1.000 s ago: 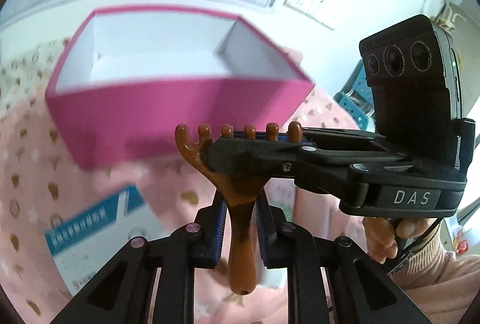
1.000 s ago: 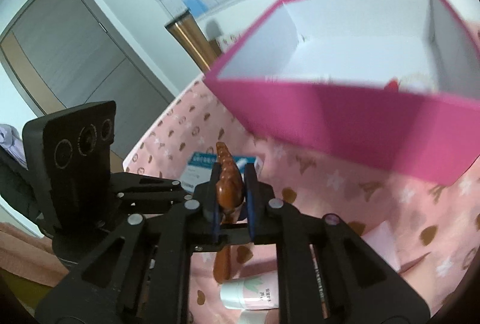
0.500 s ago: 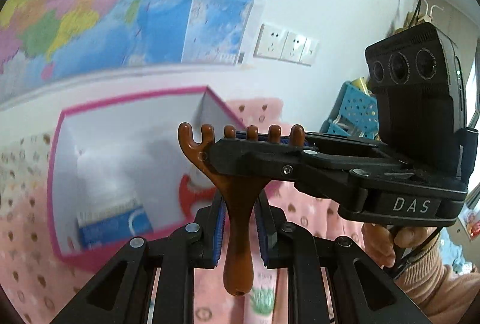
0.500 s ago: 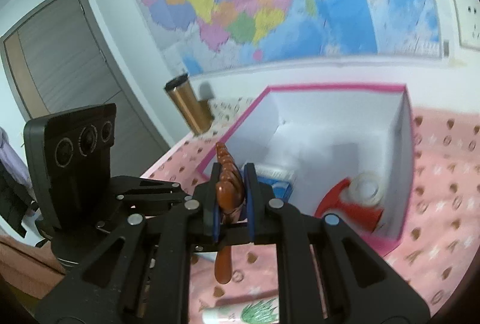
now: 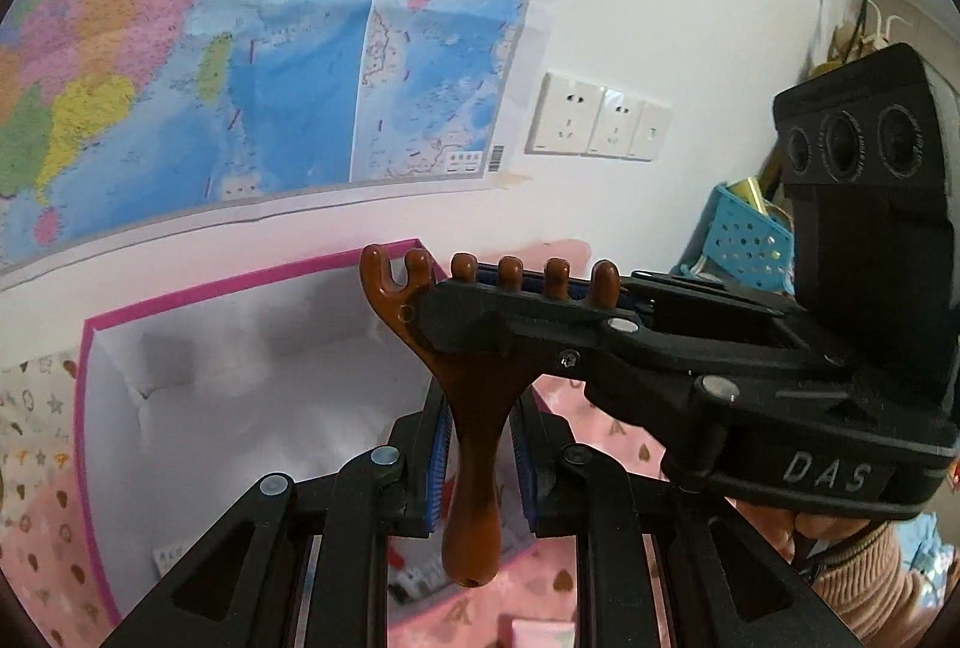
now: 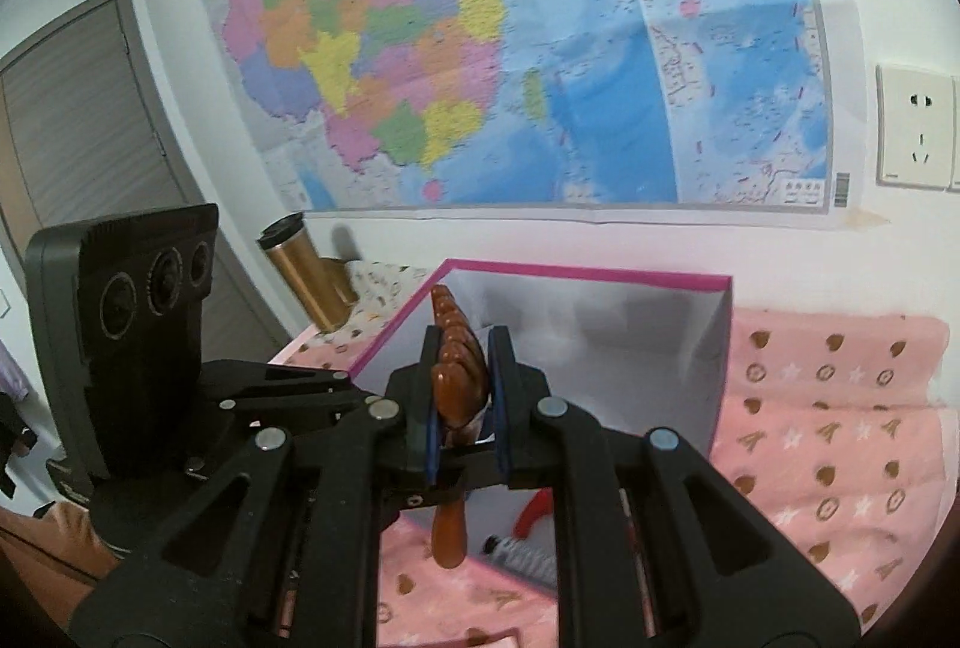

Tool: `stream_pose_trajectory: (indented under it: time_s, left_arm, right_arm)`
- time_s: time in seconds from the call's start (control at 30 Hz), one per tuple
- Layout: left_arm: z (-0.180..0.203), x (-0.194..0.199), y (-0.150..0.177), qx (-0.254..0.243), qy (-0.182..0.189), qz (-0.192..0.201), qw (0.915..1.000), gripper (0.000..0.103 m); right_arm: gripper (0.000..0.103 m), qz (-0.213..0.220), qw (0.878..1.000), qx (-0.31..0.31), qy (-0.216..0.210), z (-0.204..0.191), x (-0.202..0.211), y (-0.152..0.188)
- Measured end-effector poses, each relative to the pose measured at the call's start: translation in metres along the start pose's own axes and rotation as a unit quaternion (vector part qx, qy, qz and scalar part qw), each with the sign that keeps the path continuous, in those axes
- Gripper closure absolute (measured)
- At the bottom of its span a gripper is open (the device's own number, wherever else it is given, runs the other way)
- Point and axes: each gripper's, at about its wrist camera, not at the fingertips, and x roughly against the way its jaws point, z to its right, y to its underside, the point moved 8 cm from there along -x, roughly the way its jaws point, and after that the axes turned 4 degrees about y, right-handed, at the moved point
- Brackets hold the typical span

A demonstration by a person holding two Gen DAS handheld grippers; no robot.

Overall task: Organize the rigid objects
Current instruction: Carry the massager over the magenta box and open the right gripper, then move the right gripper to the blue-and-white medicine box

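A brown wooden comb-shaped massager with a row of rounded prongs is held by both grippers above an open pink box with a white inside. My left gripper is shut on its handle. My right gripper is shut on its pronged head, and crosses the left wrist view from the right. In the right wrist view the box lies just ahead; red-handled pliers and a small tube lie on its floor.
The box sits on a pink patterned cloth against a white wall with a large map and sockets. A copper tumbler stands left of the box. A blue basket is at the right.
Both grippers have risen with the massager and tilted upward. The box has dropped lower in both views, from near and side-on to seen from above with its inside showing.
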Motion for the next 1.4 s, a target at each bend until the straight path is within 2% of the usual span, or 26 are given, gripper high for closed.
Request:
stream_pose_trajectory:
  time_s: [0.2,0.6,0.7,0.77,0.87,1.0,1.13,1.33,1.4]
  left_arm:
    - [-0.010,-0.028,0.005,0.018,-0.002,-0.020,0.9996,0.084]
    - [-0.020,-0.070,0.029,0.039,0.002,-0.077,0.9963,0.084]
    - [-0.024,-0.074,0.033,0.040,-0.006,-0.088,0.9953,0.074]
    - [-0.026,-0.077,0.035,0.042,-0.010,-0.092,0.9949,0.066]
    - [-0.029,-0.077,0.039,0.043,-0.016,-0.097,0.9943,0.063]
    - [-0.034,-0.070,0.045,0.041,-0.023,-0.092,0.9947,0.060]
    - [-0.037,-0.056,0.049,0.038,-0.025,-0.077,0.9960,0.059]
    - [-0.041,-0.011,0.058,0.026,-0.039,-0.038,0.9982,0.056]
    - [-0.044,0.010,0.063,0.026,-0.047,-0.018,0.9984,0.053]
  right_arm:
    - [0.087,-0.019,1.000,0.005,0.020,0.022,-0.018,0.005]
    - [0.087,-0.073,0.997,-0.018,0.025,0.051,-0.045,0.035]
    - [0.087,-0.091,0.995,-0.027,0.030,0.057,-0.051,0.041]
    - [0.087,-0.104,0.993,-0.024,0.054,0.064,-0.058,0.045]
    - [0.082,-0.105,0.990,-0.039,0.089,0.078,-0.062,0.049]
    - [0.081,-0.076,0.990,-0.063,0.106,0.090,-0.049,0.044]
    - [0.081,-0.064,0.991,-0.057,0.107,0.084,-0.036,0.042]
    - [0.079,-0.057,0.994,-0.038,0.080,0.056,-0.017,0.055]
    - [0.073,-0.054,0.996,-0.031,0.065,0.043,-0.010,0.061]
